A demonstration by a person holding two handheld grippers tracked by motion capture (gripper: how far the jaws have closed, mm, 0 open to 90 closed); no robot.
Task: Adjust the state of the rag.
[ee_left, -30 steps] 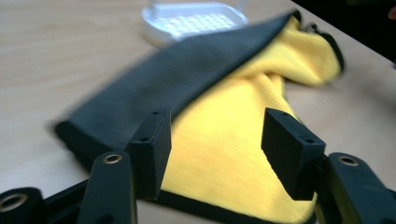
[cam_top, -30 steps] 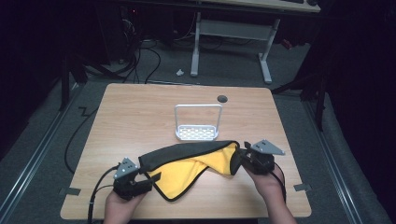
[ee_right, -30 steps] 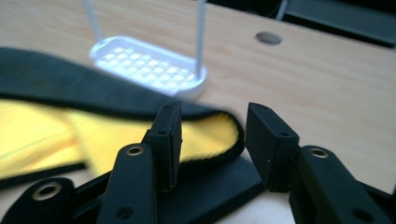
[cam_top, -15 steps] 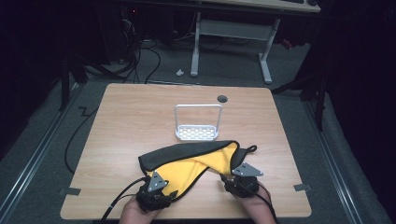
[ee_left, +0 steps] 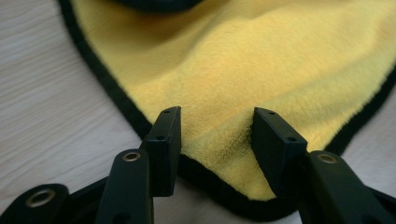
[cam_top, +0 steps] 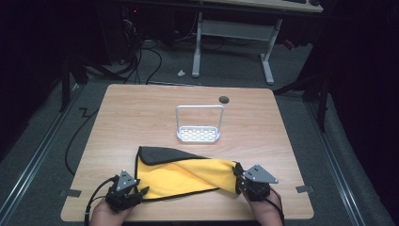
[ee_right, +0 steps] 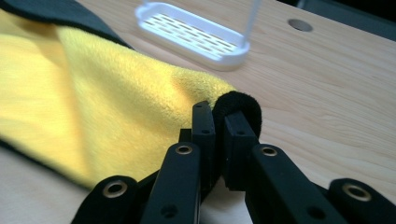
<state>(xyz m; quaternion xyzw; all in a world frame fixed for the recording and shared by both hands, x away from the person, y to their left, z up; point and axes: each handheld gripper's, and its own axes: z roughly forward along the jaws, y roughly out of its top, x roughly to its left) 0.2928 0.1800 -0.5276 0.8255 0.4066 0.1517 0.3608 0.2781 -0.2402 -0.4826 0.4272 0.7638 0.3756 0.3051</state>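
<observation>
the yellow cloth [cam_top: 188,176], edged in black with a dark grey reverse side, lies on the near half of the tabletop [cam_top: 141,108], spread between the two grippers. its far left portion is folded over so the dark grey reverse [cam_top: 160,154] faces up, and the yellow face shows across the middle and right. the left gripper [cam_top: 136,192] sits at the near left corner of the cloth; in the left gripper view its fingers [ee_left: 166,140] stand partly spread, one on either side of the black-bordered corner [ee_left: 224,186], with yellow pile raised between them; they have just been closing, and the pads do not yet press the fabric from both sides. the right gripper [cam_top: 240,179] sits at the right end of the cloth; in the right gripper view its fingers [ee_right: 203,126] are pressed together on a bunched roll of the black edge [ee_right: 238,105], pinching it, having just closed on it. the cloth rises slightly toward this pinch and sags flat toward the left. a white slotted rack [cam_top: 198,133] with an upright wire handle stands behind the cloth, near the middle of the tabletop and apart from it. a round cable hole [cam_top: 224,99] sits in the tabletop beyond the rack. the person's hands [cam_top: 106,214] enter at the near edge, each holding its gripper
</observation>
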